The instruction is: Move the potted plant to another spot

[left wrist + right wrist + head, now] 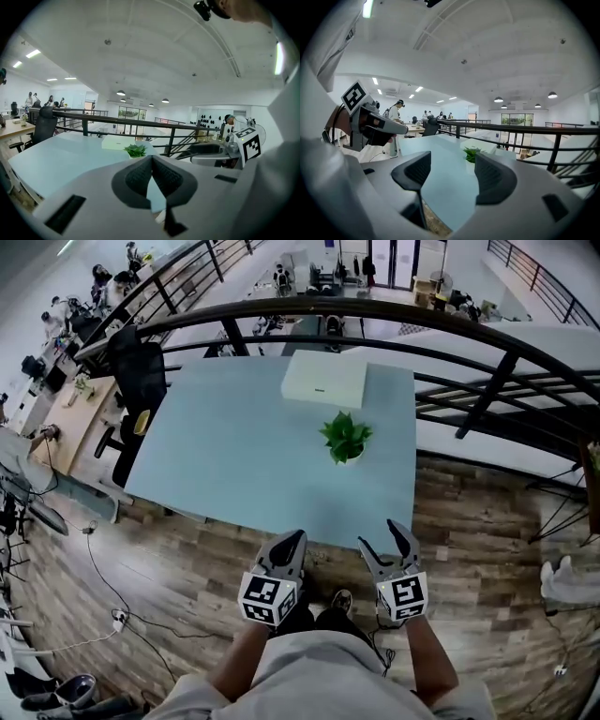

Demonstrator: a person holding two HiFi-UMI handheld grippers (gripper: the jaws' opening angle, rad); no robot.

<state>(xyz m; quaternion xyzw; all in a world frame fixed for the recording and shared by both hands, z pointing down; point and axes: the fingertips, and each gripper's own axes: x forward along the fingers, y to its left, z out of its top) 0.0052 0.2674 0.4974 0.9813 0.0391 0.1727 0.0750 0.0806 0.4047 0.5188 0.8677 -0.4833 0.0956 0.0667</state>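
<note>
Left gripper [296,538]: jaws together, empty | Right gripper [382,536]: jaws apart, empty | Potted plant [346,438]: upright on table [234,460], well beyond both sets of jaws

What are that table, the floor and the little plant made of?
Table: smooth pale blue top, even colour, likely laminate or painted board. Floor: brown planks with visible grain, wood or wood-look laminate. Plant: green leaves in a small white pot; real or artificial, I cannot tell.
</note>
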